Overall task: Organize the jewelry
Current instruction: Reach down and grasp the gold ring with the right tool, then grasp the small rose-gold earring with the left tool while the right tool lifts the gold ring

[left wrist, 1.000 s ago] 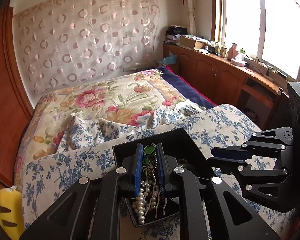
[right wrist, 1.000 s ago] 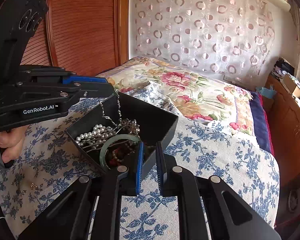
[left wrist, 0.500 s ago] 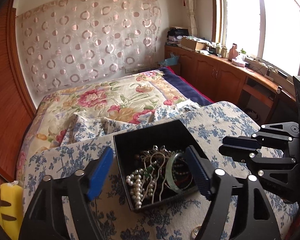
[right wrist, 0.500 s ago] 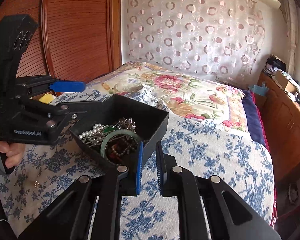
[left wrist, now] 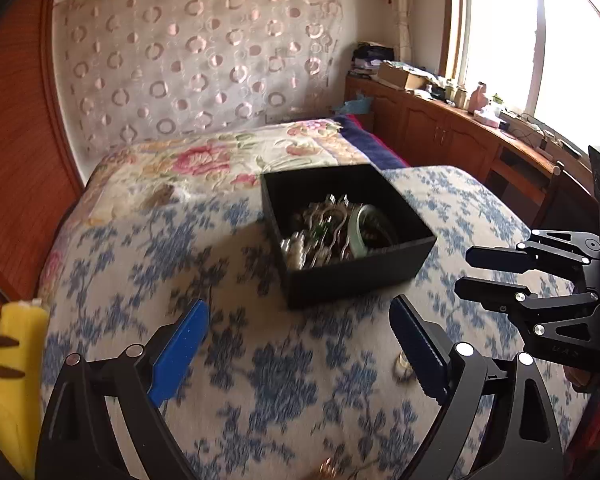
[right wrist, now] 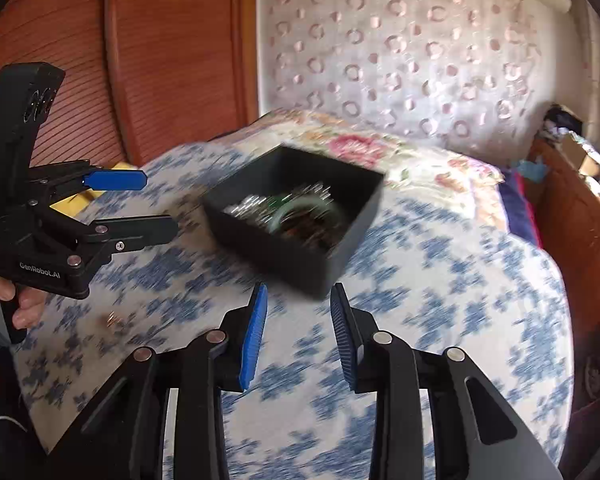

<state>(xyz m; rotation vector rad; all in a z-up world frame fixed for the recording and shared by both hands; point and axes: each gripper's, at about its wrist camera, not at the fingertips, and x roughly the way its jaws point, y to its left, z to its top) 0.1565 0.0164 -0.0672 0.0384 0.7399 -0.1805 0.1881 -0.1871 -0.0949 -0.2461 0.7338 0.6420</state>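
A black open box (left wrist: 380, 268) (right wrist: 268, 240) sits on the blue-flowered bedspread, holding a tangle of jewelry (left wrist: 320, 232) with pearls, chains and a pale green bangle (left wrist: 358, 228) (right wrist: 304, 210). My left gripper (left wrist: 298, 340) is open and empty, pulled back in front of the box; it also shows in the right wrist view (right wrist: 140, 204). My right gripper (right wrist: 298, 320) is open and empty, just short of the box's near corner; it also shows in the left wrist view (left wrist: 466, 272). A small gold piece (right wrist: 114, 320) (left wrist: 328, 468) and a small ring (left wrist: 402, 364) lie loose on the bedspread.
A yellow plush object (left wrist: 8, 368) lies at the bed's left edge. A red-brown wooden panel (right wrist: 160, 60) stands to the left. A wooden cabinet (left wrist: 452, 132) with clutter runs under the window on the right. A floral quilt (left wrist: 220, 156) covers the far bed.
My left gripper let the necklace fall into the box, opened wide and drew back. My right gripper has opened from shut and backed away from the box a little.
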